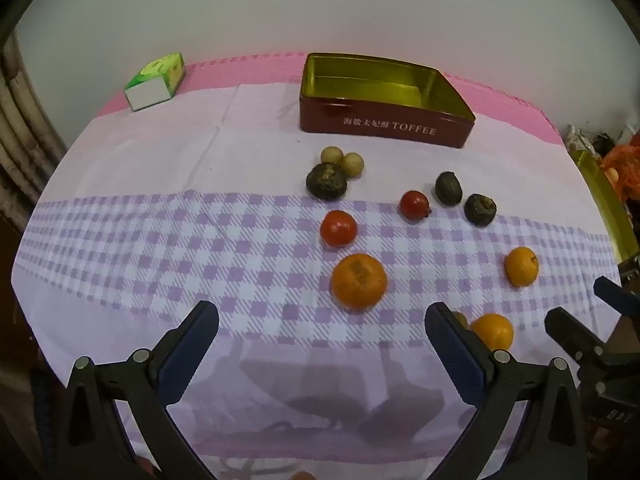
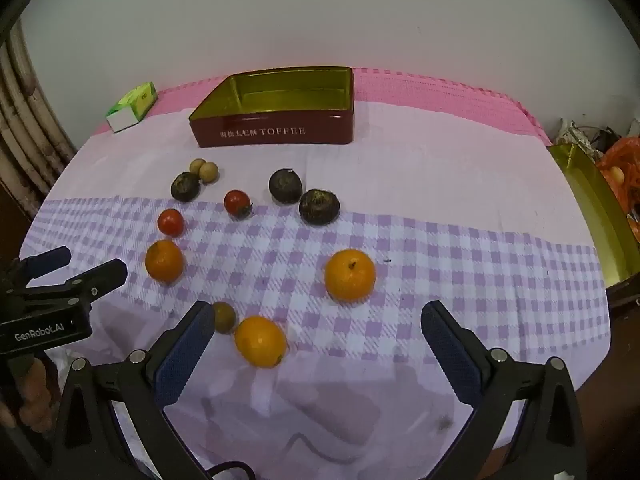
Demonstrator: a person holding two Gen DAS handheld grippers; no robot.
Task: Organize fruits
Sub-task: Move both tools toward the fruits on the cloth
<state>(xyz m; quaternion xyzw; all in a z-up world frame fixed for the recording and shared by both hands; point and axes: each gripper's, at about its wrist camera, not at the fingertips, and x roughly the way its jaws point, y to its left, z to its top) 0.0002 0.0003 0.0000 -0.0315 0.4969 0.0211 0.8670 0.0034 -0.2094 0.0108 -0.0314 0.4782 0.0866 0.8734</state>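
Note:
A red toffee tin (image 1: 384, 126) (image 2: 276, 134) with a gold inside stands empty at the back of the table. In front of it lie loose fruits: three oranges (image 1: 359, 281) (image 2: 349, 275), two red tomatoes (image 1: 338, 228) (image 2: 237, 202), three dark round fruits (image 1: 326, 180) (image 2: 319, 206) and two small tan fruits (image 1: 342, 158) (image 2: 205, 170). A small brown fruit (image 2: 223, 317) lies by the nearest orange (image 2: 260, 341). My left gripper (image 1: 322, 322) hangs open over the near cloth, nothing between its fingers. My right gripper (image 2: 318, 320) is open too, with that nearest orange just ahead of its left finger (image 2: 188, 344).
A green and white carton (image 1: 156, 80) (image 2: 132, 106) lies at the back left. A gold tin lid (image 2: 596, 204) stands off the table's right edge beside an orange bag (image 2: 620, 168). The checked cloth (image 1: 160, 248) covers the table. A hand (image 2: 32, 396) holds the left gripper's handle.

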